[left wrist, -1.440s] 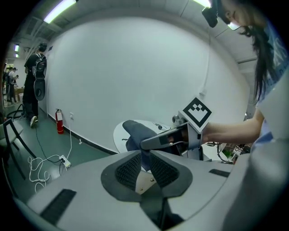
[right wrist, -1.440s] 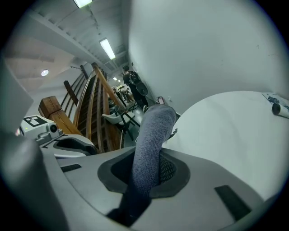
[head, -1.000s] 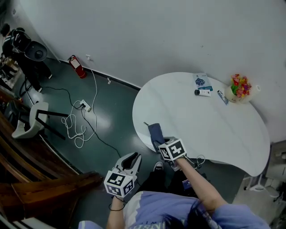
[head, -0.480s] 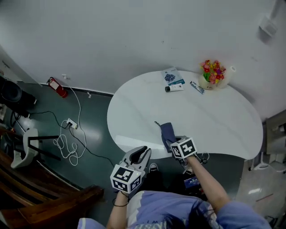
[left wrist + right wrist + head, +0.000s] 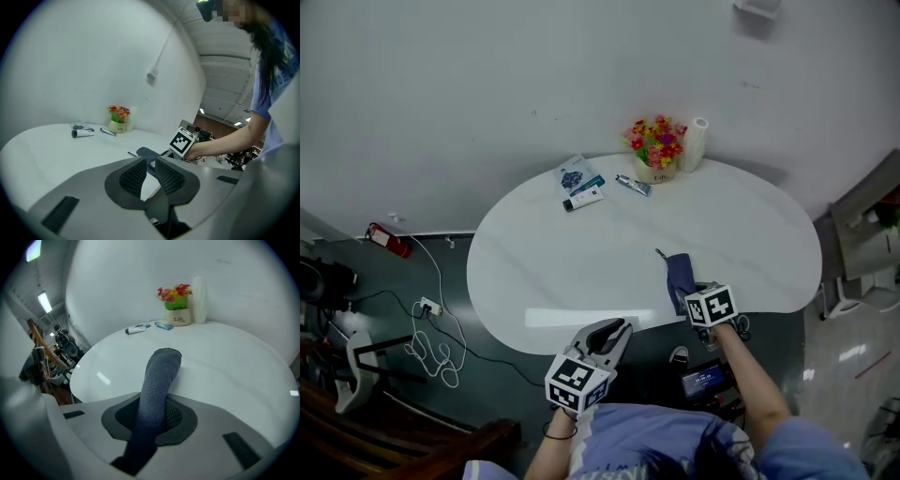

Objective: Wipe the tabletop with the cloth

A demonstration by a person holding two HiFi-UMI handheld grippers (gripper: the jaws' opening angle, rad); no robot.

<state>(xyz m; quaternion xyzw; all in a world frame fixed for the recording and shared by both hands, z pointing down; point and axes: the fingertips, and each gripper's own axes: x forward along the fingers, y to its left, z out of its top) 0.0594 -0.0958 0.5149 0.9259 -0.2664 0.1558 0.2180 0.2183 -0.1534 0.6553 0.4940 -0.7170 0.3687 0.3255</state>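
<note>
Gripping the cloth [image 5: 161, 369] tight between its jaws, the right claw [image 5: 689, 290] trailed it ahead onto the tabletop [image 5: 581, 272]. Wiping well probably meant pressing it flat and sweeping forward and leftward in overlapping strokes. To its left, the left claw [image 5: 146, 174] hung empty, jaws barely apart.

The tabletop [image 5: 581, 272] is a white, glossy, rounded slab, bare across the stretch in front of the flower pot [image 5: 656, 155]. The cloth [image 5: 680, 274] is dark blue-grey and knitted, bunched into one narrow strip; it lies at the edge opposite the flower pot, its free end resting on the surface and pointing toward the pot, its other end pinched in the right gripper [image 5: 694, 289]
</note>
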